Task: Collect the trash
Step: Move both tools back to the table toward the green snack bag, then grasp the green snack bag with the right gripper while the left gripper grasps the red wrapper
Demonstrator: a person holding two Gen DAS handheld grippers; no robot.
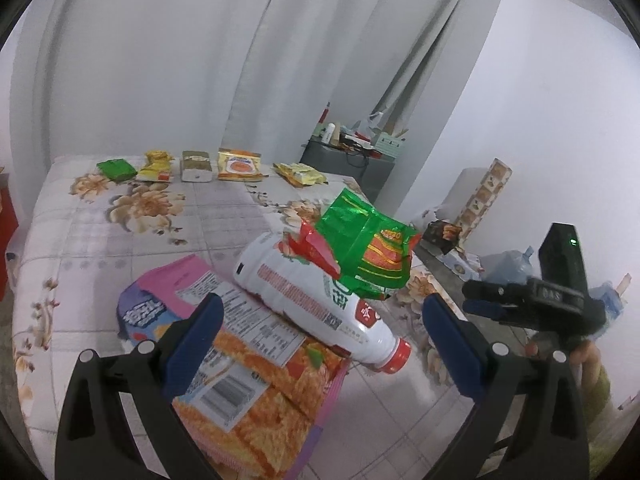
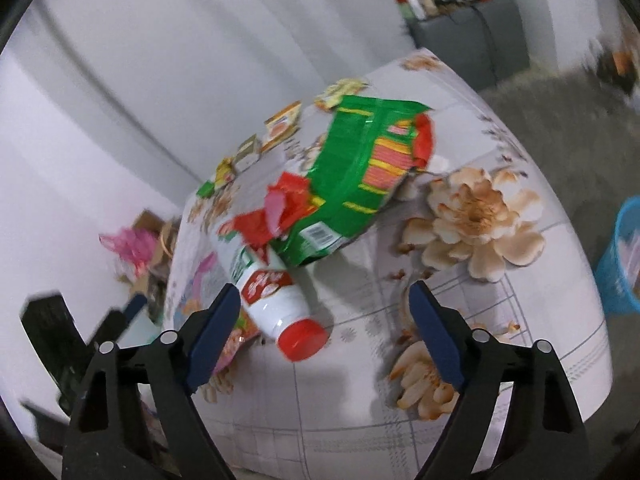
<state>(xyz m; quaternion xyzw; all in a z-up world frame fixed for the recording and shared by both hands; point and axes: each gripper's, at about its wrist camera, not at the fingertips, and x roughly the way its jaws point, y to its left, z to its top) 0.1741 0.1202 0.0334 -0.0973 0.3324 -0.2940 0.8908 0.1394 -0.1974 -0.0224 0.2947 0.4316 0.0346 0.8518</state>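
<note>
White curtains [image 1: 168, 60] hang behind a table [image 1: 80, 240] covered with a cloth of beige flowers and grey squares. Along the far edge of the table, 5 small snack packets [image 1: 200, 165] lie in a row. Near the front, a pile of trash is together: a white bottle with a red cap [image 1: 320, 300] lies on its side, and its cap points toward the near edge of the table. It rests partly on a flat orange noodle wrapper [image 1: 256, 408] and on a pink and purple wrapper [image 1: 164, 300] beside it. A crumpled green bag [image 1: 368, 248] leans on the bottle, with a torn red wrapper [image 1: 312, 250] between them. The left gripper [image 1: 320, 344] has its jaws apart, and the noodle wrapper and the bottle are seen between them; the pads do not press on anything. The right gripper [image 2: 324, 336] also has its jaws wide apart, above the bottle cap, and it holds nothing. In the right wrist view, which is blurred, a blue basket [image 2: 624, 256] stands on the floor at the right edge, well apart from the pile.
</note>
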